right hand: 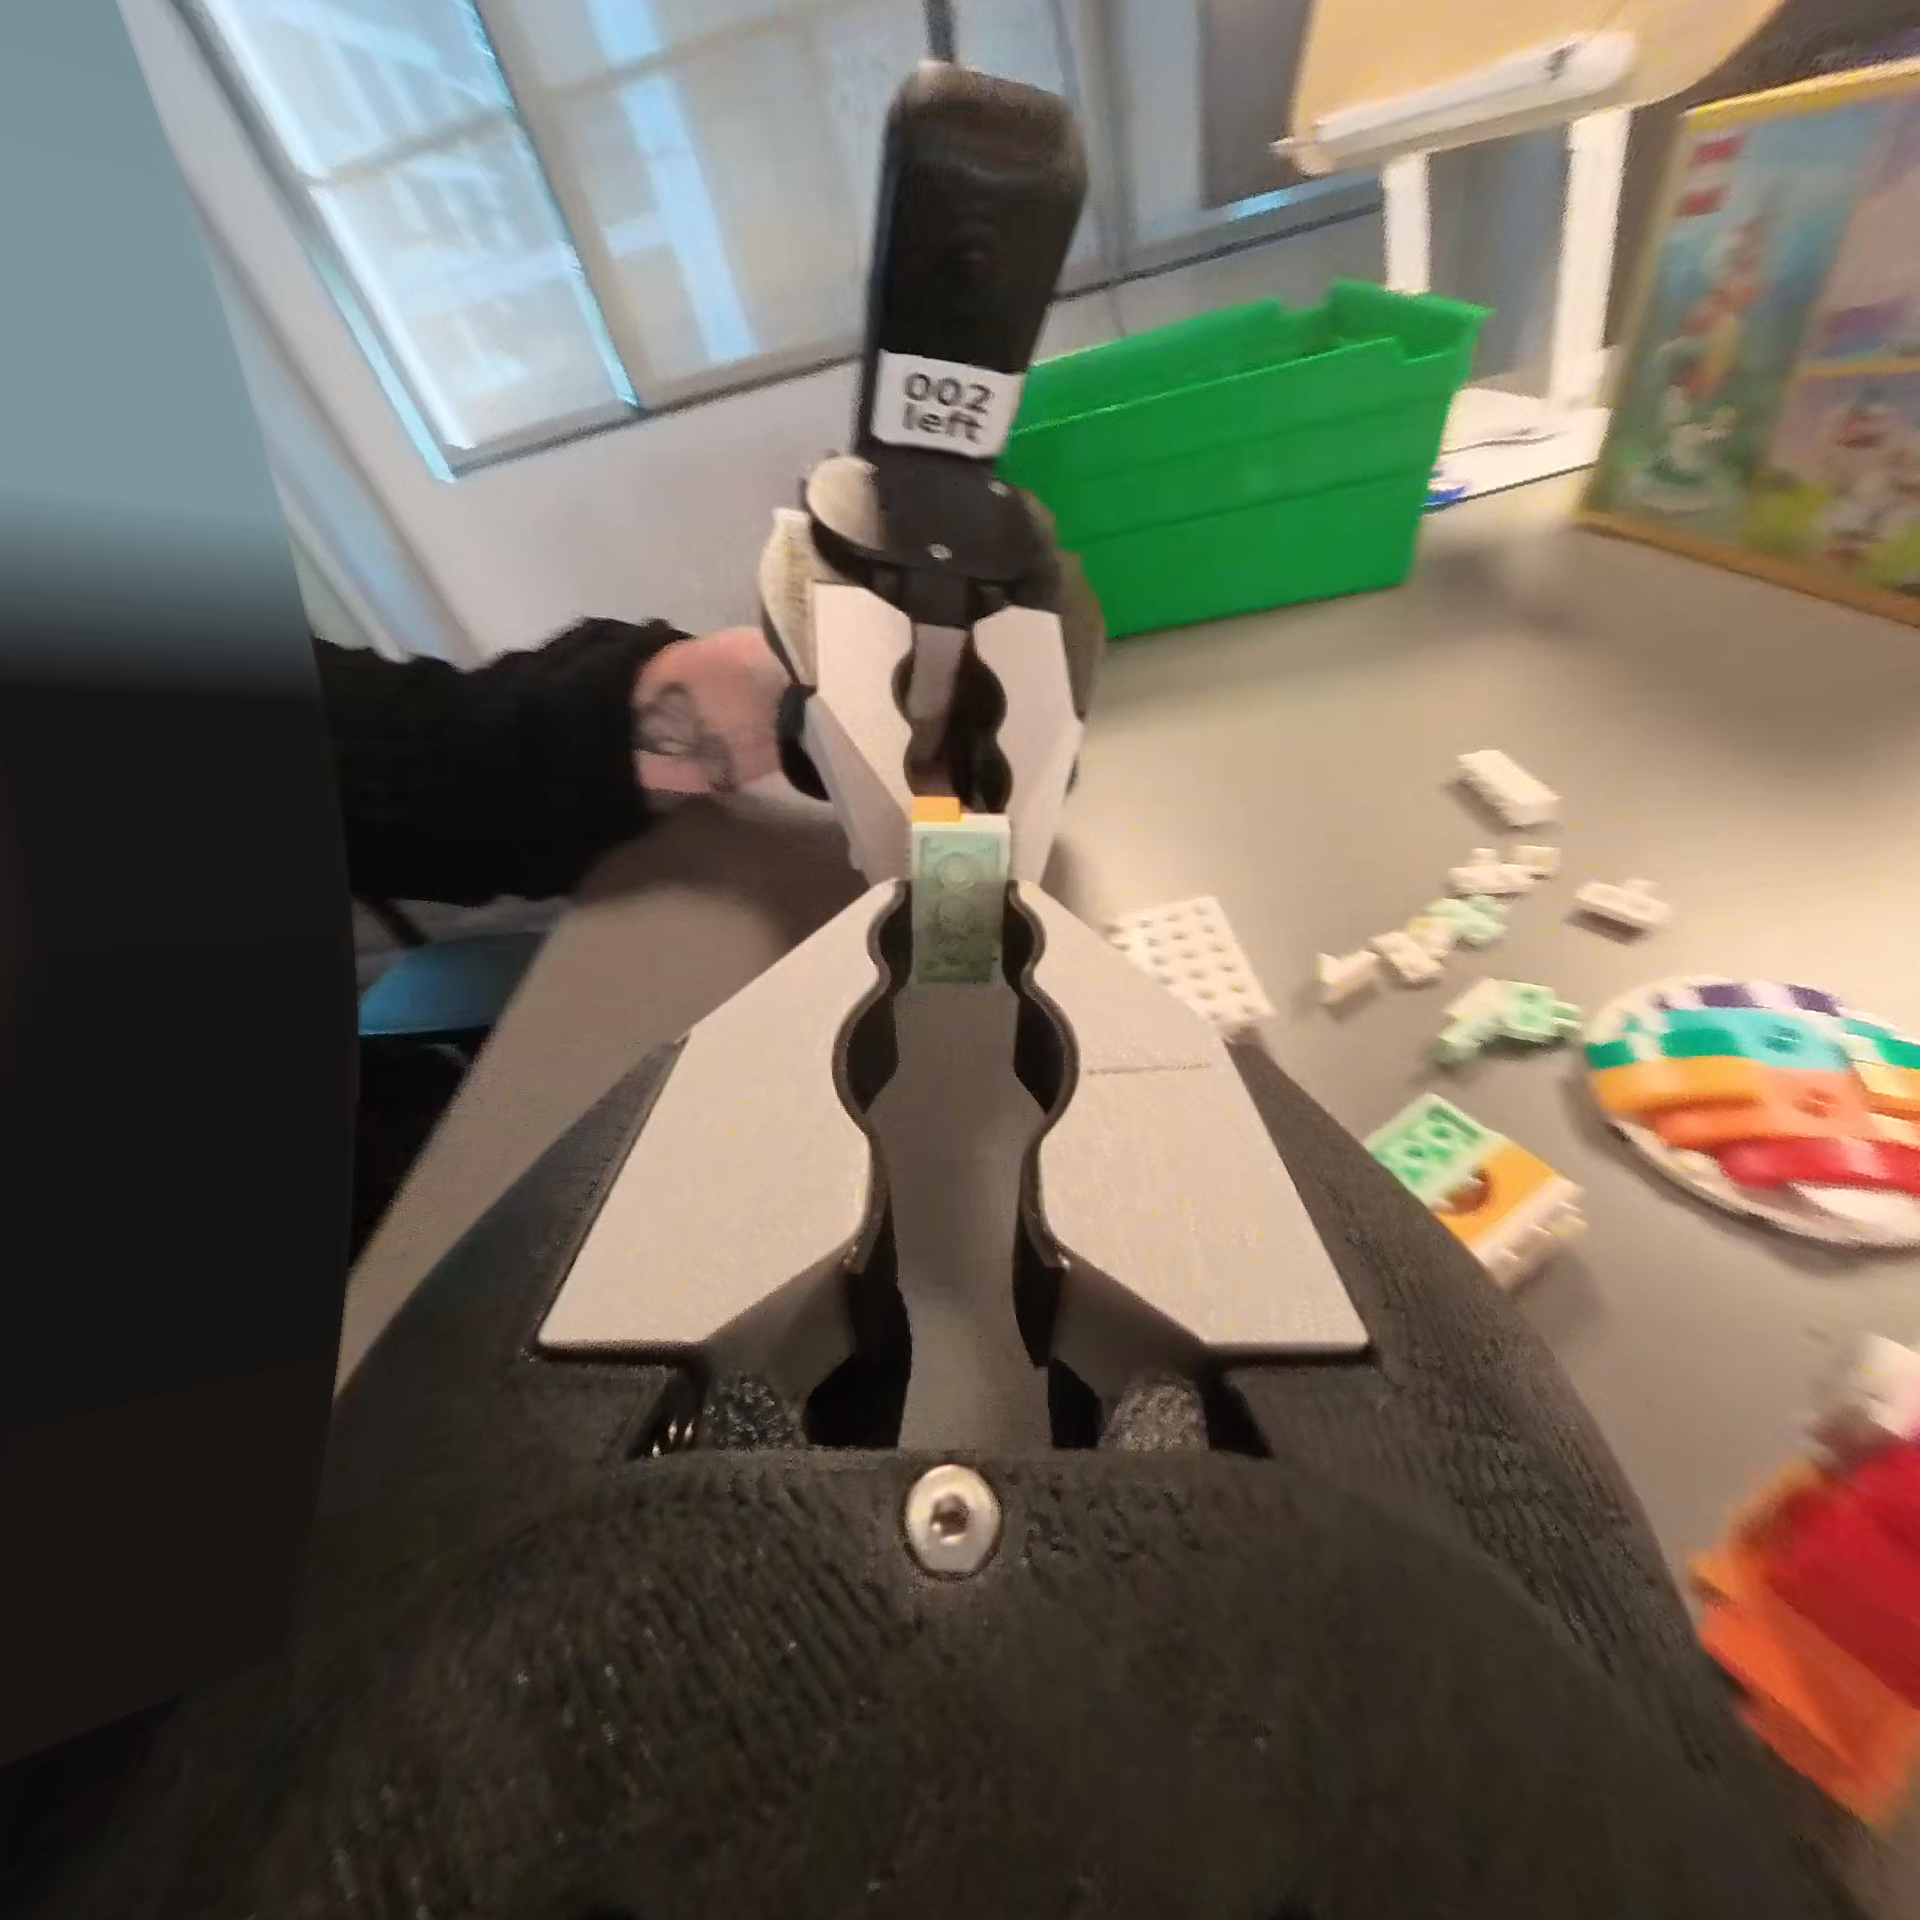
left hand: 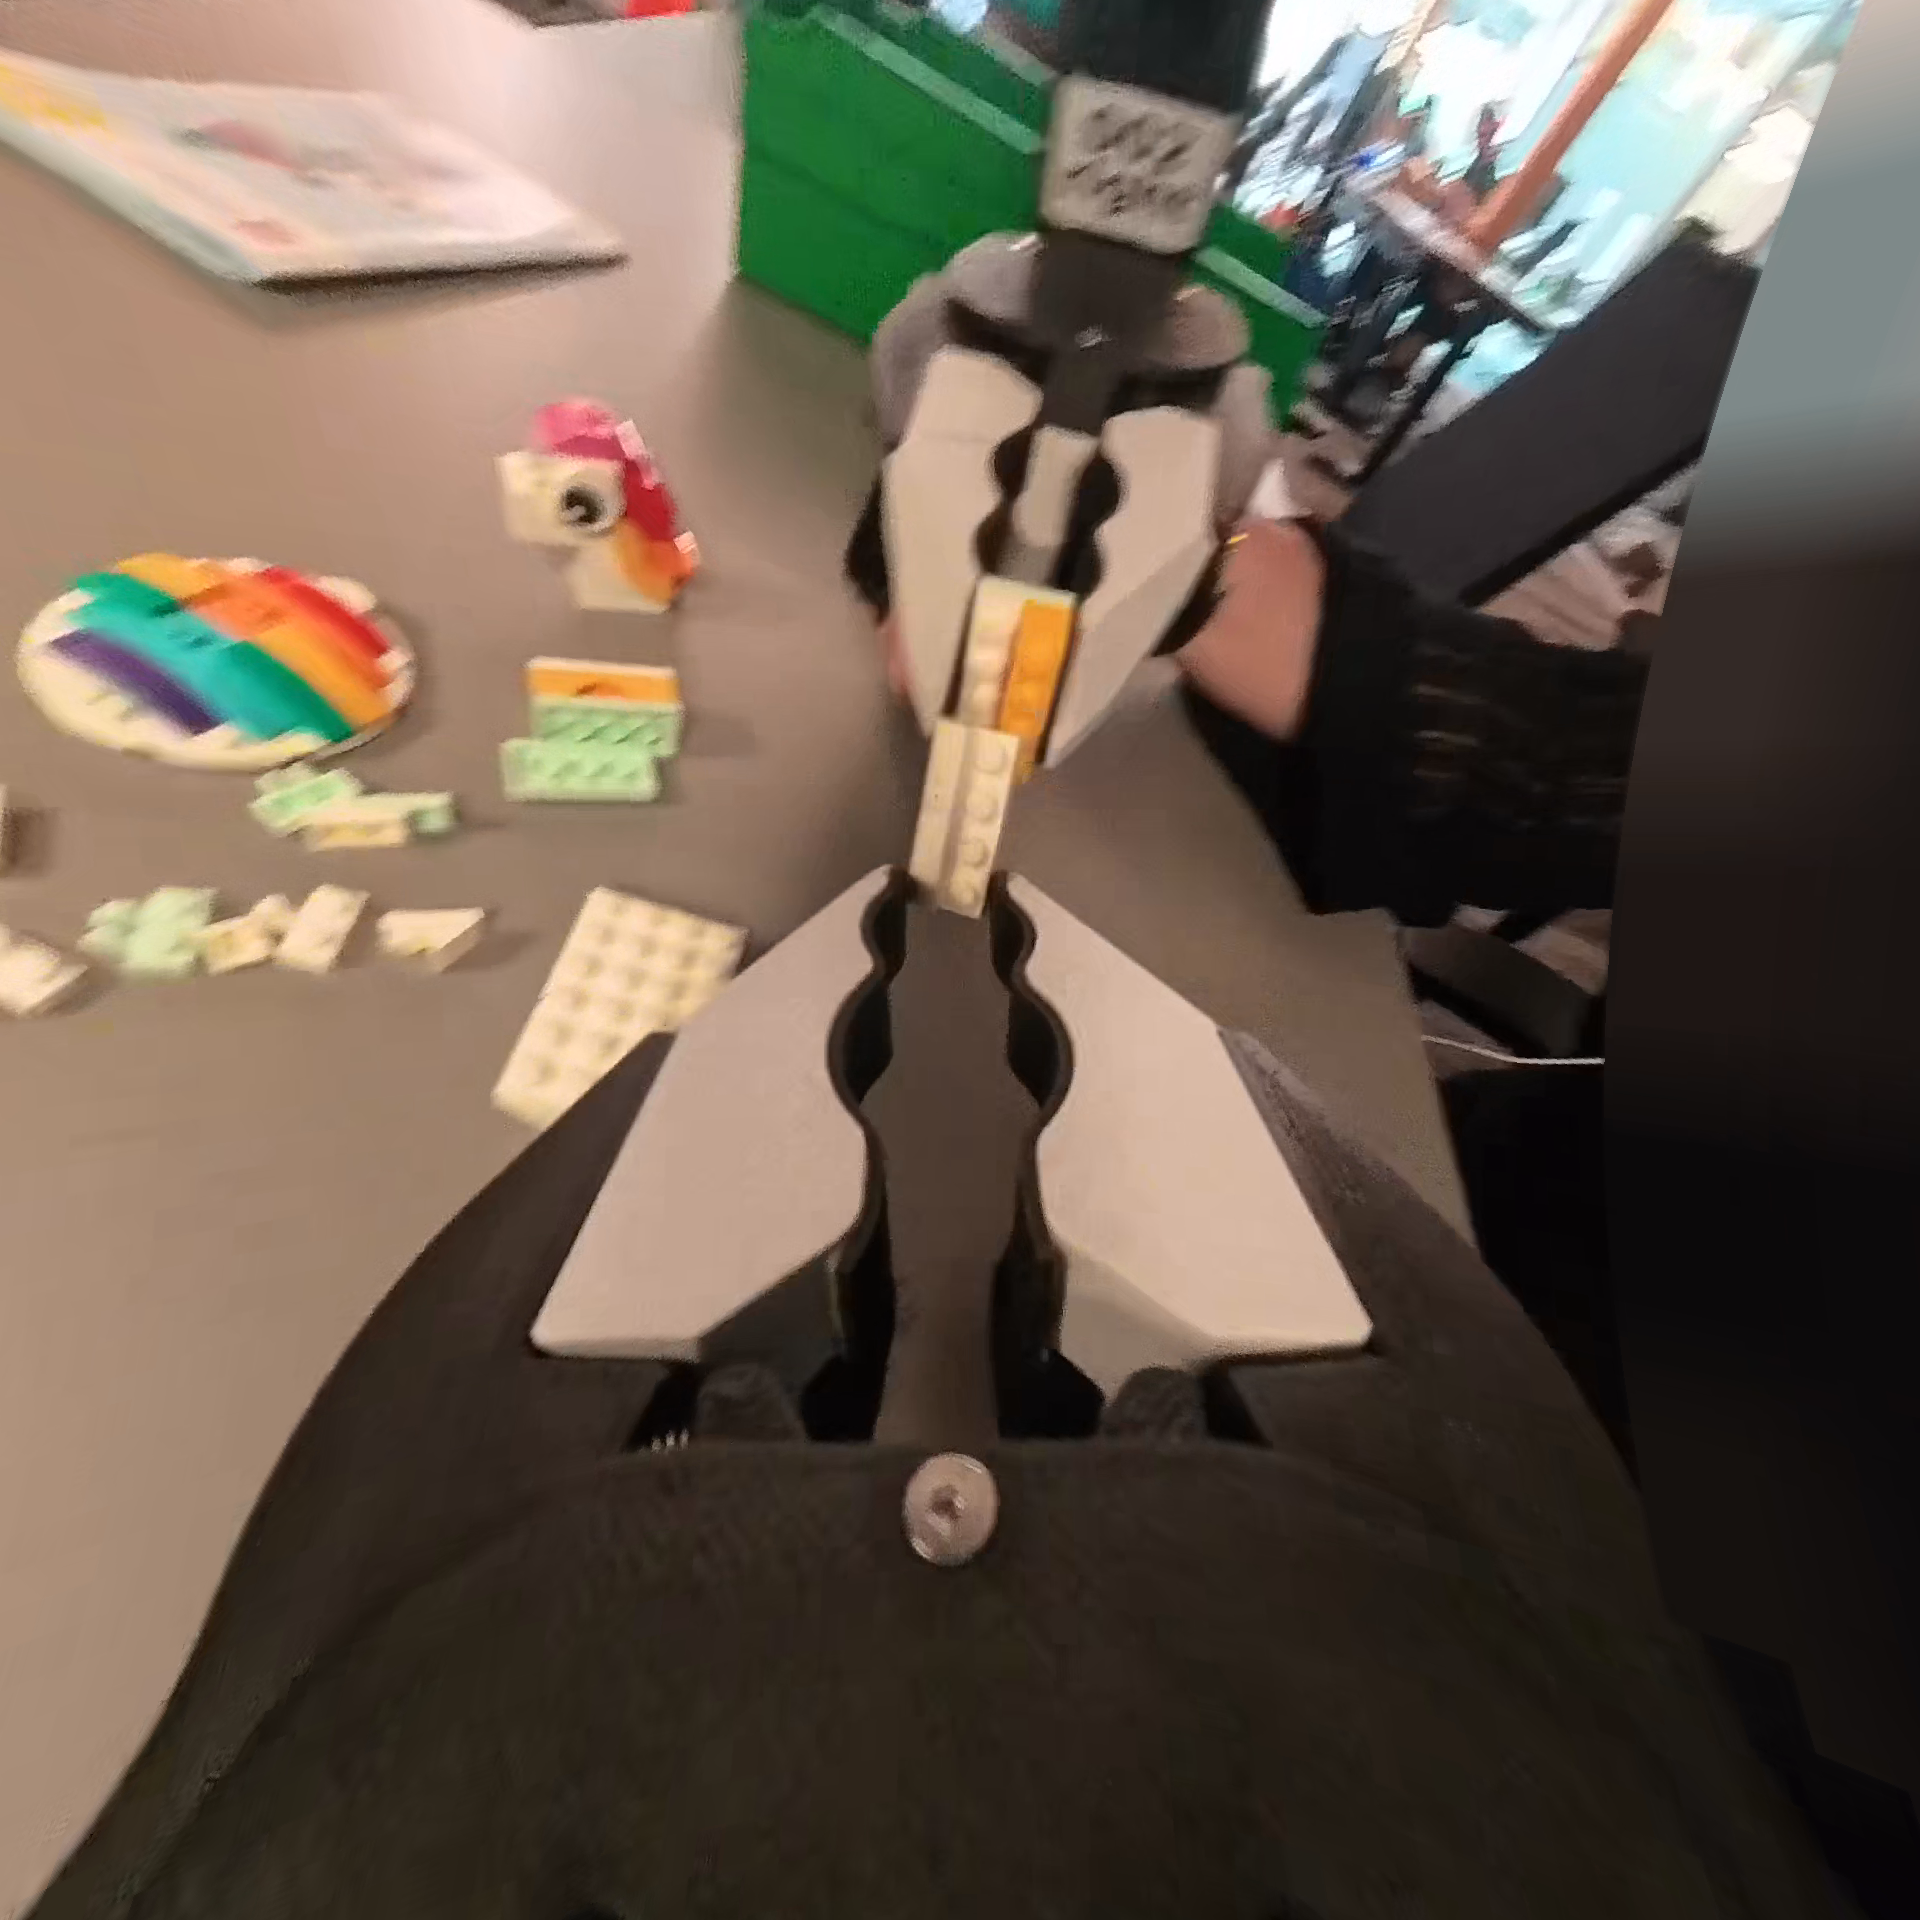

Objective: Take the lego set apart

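My left gripper (left hand: 951,896) and right gripper (right hand: 956,906) face each other tip to tip above the grey table (left hand: 208,1247). Both are shut on opposite ends of a small stack of lego plates. In the left wrist view my fingertips pinch a white studded plate (left hand: 961,821), and the right gripper (left hand: 1023,717) beyond holds white and orange plates (left hand: 1029,665). In the right wrist view a pale green and white plate (right hand: 956,914) sits in my tips, with an orange bit (right hand: 933,808) at the left gripper (right hand: 951,821). I cannot tell whether the plates are still joined.
On the table lie a rainbow disc (left hand: 213,660) (right hand: 1766,1112), a bird-head model (left hand: 603,509), an orange and green block (left hand: 597,727) (right hand: 1475,1184), a white wedge plate (left hand: 613,997) (right hand: 1195,961) and loose small pieces (left hand: 353,810). Green bins (right hand: 1247,488), a booklet (left hand: 291,177) and a box (right hand: 1787,343) stand behind. Less than 4 cm separates the two grippers' tips. The rainbow disc (right hand: 1766,1112) is about equally far from each gripper, around 15 cm. My left wrist view (left hand: 299,640) looks at it from another angle.
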